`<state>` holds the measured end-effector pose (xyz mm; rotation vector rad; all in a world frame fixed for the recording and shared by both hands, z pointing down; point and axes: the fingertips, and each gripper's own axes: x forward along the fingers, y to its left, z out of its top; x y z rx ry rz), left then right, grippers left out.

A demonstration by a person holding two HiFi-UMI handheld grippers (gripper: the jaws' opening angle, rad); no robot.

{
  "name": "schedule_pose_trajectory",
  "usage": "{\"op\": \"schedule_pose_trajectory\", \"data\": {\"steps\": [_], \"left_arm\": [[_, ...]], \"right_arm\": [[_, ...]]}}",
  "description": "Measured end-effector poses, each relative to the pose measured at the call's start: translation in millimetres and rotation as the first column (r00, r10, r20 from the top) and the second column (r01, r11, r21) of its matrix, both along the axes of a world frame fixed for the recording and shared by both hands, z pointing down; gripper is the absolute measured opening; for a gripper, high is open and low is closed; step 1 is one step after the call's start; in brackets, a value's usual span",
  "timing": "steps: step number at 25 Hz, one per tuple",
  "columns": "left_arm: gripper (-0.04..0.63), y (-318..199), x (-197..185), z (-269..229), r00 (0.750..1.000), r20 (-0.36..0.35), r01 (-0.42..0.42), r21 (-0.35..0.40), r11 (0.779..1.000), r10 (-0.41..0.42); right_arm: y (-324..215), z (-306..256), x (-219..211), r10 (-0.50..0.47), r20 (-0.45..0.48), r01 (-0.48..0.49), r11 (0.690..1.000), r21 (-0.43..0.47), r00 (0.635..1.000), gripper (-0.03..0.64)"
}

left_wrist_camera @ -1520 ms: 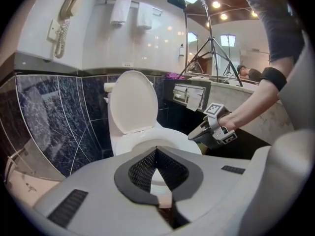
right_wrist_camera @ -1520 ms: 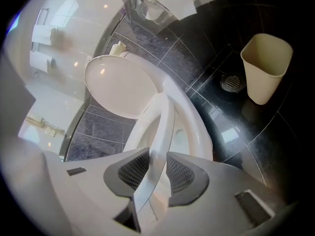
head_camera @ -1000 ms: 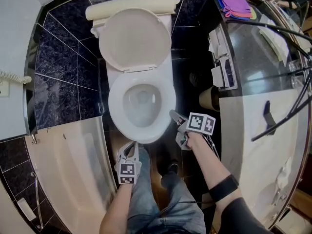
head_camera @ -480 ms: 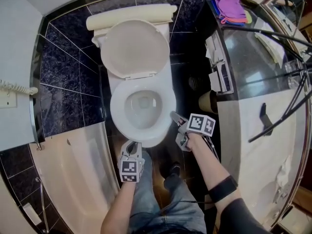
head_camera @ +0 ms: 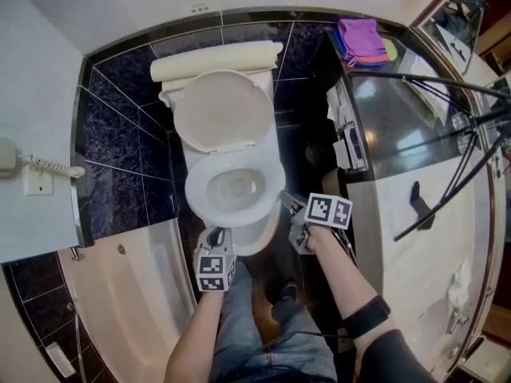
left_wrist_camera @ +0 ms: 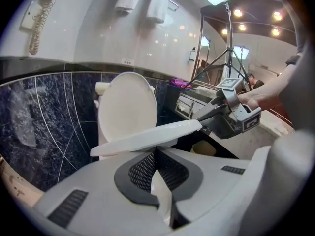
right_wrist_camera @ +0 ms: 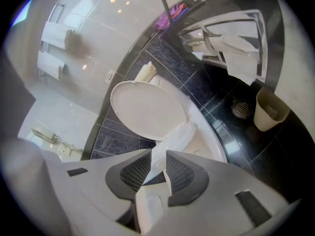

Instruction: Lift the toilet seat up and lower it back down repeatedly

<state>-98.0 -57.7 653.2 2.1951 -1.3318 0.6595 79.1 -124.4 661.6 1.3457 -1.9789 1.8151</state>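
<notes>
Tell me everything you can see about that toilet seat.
The toilet seat is a glossy white ring, plastic by its look. It hangs partly raised, tilted above the bowl, with the lid upright behind it. The right claw, whose jaws have just been closing, pinches its side edge. The left claw sits shut just under its front; contact there is unclear.

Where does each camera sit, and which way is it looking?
Head view: on the head, steeply down at the toilet; arms, legs, left tongs, right tongs show.
Left gripper view: on left tongs, facing the toilet seat; right tongs show.
Right gripper view: on right tongs, just closing on that seat.
Shared: seat, raised lid.
</notes>
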Motion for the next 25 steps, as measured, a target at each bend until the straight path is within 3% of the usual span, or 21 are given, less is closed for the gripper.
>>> {"op": "schedule_pose_trajectory", "data": {"steps": [7,15,25], "left_arm": [[-0.008,-68,2,-43,1.0,0.0,-0.012,0.054,0.998,0.012],[-0.008,-146,2,-77,0.999,0.002,-0.044,0.097,0.994,0.044],[-0.008,-227,-2,-91,0.998,0.026,-0.065,0.158,0.985,0.062]], "right_arm": [[-10,-70,-3,-0.071,-0.13,0.092,0.982,0.163,0.989,0.024],[-11,-114,-19,-0.115,-0.235,0.185,0.935,0.302,0.965,0.017],[-19,-119,-39,-0.145,-0.285,0.239,0.914,0.328,0.948,0.017]]}}
